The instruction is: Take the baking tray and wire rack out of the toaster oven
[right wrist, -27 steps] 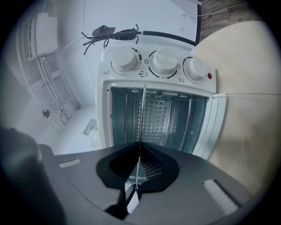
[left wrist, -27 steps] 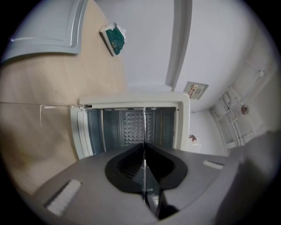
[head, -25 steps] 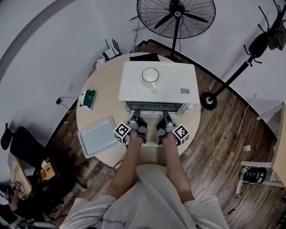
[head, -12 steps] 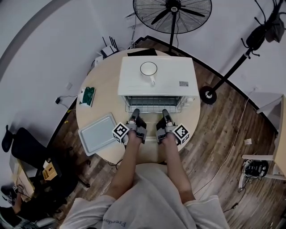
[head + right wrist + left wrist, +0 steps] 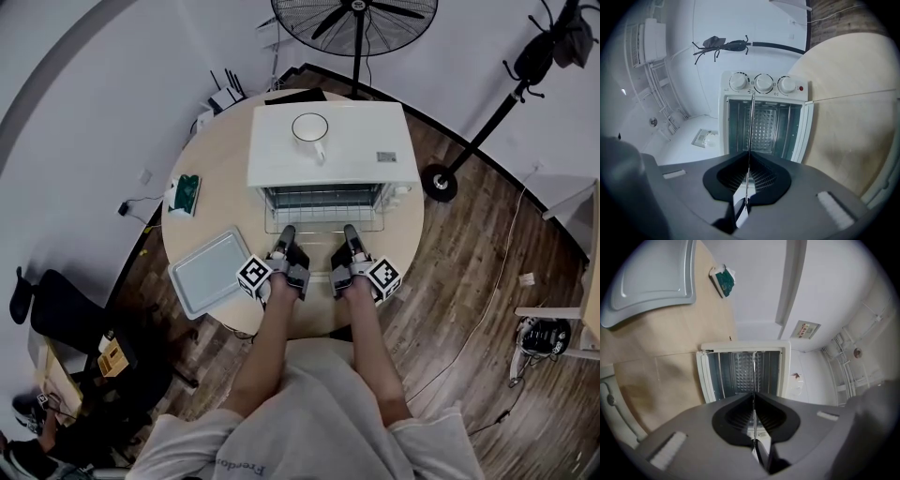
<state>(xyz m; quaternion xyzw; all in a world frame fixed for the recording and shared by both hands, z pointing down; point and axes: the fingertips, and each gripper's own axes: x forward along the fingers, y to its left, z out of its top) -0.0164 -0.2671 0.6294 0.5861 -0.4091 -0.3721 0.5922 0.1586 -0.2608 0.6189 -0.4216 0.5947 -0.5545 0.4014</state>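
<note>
- Low in the middle of the head view, the left gripper (image 5: 753, 397) and the right gripper (image 5: 749, 157) sit side by side, both pointing level at the oven mouth.
- Each gripper's jaws are pinched almost together on the front edge of the wire rack (image 5: 319, 221). In both gripper views the rack shows edge-on as a thin bright line running between the jaws.
- Just above the grippers in the head view, the rack juts partway out of the oven opening. Its rear part appears to be inside.
- At left centre, the baking tray (image 5: 208, 272) lies flat on the round wooden table (image 5: 216, 202), just left of the left gripper and already out of the oven.
- Above centre stands the white toaster oven (image 5: 347, 141) with a mug (image 5: 310, 128) on its roof. Seen from the gripper views, the cavity looks bare apart from the rack.
- The tray half of the job looks done, and the step in hand is drawing the rack out.
- The next move calls for an even, level pull by both grips down the frame, so the rack does not skew and bind in its side rails. Once the rear clears, it needs setting down on bare tabletop.
- At the top edge, farthest off, stands a pedestal fan (image 5: 354, 17).
</note>
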